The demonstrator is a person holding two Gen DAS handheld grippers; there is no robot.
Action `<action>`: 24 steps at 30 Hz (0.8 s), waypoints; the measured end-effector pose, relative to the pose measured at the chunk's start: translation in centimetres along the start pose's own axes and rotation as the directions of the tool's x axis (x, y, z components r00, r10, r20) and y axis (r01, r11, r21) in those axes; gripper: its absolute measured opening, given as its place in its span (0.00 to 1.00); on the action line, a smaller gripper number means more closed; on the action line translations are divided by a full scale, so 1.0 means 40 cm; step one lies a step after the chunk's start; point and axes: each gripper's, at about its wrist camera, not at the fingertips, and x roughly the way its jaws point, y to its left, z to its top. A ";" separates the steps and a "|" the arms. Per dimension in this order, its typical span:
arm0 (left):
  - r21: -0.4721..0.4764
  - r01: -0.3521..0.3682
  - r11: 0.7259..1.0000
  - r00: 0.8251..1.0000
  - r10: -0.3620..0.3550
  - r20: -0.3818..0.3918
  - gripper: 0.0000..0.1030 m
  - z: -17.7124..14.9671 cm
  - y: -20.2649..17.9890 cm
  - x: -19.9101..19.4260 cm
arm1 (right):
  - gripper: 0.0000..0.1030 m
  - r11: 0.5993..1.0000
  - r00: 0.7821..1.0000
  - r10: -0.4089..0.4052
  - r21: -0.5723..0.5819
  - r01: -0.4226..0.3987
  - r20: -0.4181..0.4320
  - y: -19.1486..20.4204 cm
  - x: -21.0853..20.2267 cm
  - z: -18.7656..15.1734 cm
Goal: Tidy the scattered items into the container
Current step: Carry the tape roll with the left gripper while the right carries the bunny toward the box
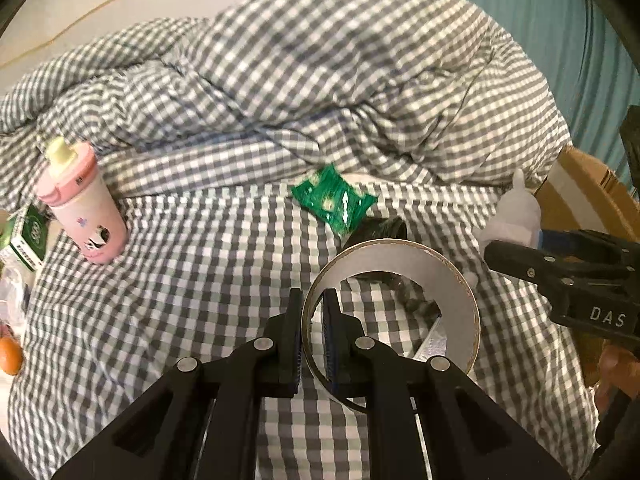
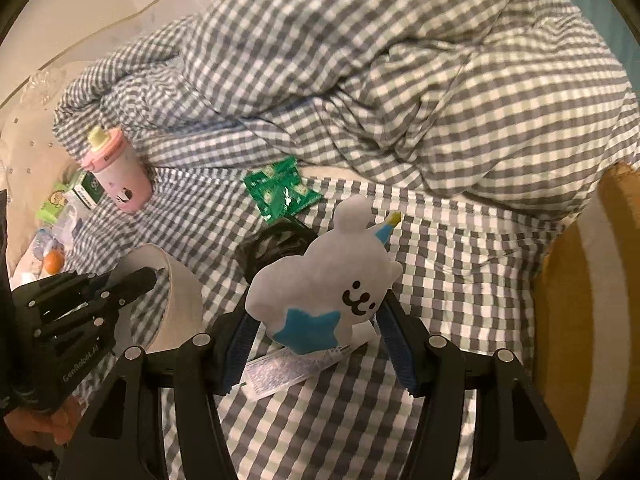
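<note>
My left gripper is shut on the wall of a tape roll, one finger inside the ring and one outside, held above the checked bedsheet; the roll also shows in the right wrist view. My right gripper is shut on a white plush animal with a blue star, held upright; it also shows in the left wrist view. A green packet and a pink cup lie on the sheet. The cardboard box is at the right.
A rumpled checked duvet is piled at the back. A dark crumpled item and a clear packet lie under the plush. A green-white box, an orange and small clutter sit at the left edge.
</note>
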 end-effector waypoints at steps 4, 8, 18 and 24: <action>-0.014 -0.008 1.000 1.000 0.008 0.030 0.09 0.012 0.008 -0.054 | 0.57 1.000 1.000 -0.001 -0.006 0.001 0.031 0.012 -0.059 0.003; -0.031 -0.017 0.999 0.998 0.019 0.061 0.09 0.025 0.020 -0.110 | 0.57 1.000 0.998 -0.004 -0.015 0.005 0.064 0.028 -0.120 0.006; -0.053 -0.035 0.998 0.986 0.043 0.158 0.09 0.053 0.029 -0.266 | 0.57 0.999 0.990 -0.003 -0.039 0.009 0.141 0.078 -0.260 0.001; -0.077 -0.023 0.997 0.978 0.038 0.204 0.09 0.064 0.037 -0.355 | 0.57 0.999 0.982 -0.009 -0.050 0.018 0.190 0.105 -0.346 -0.003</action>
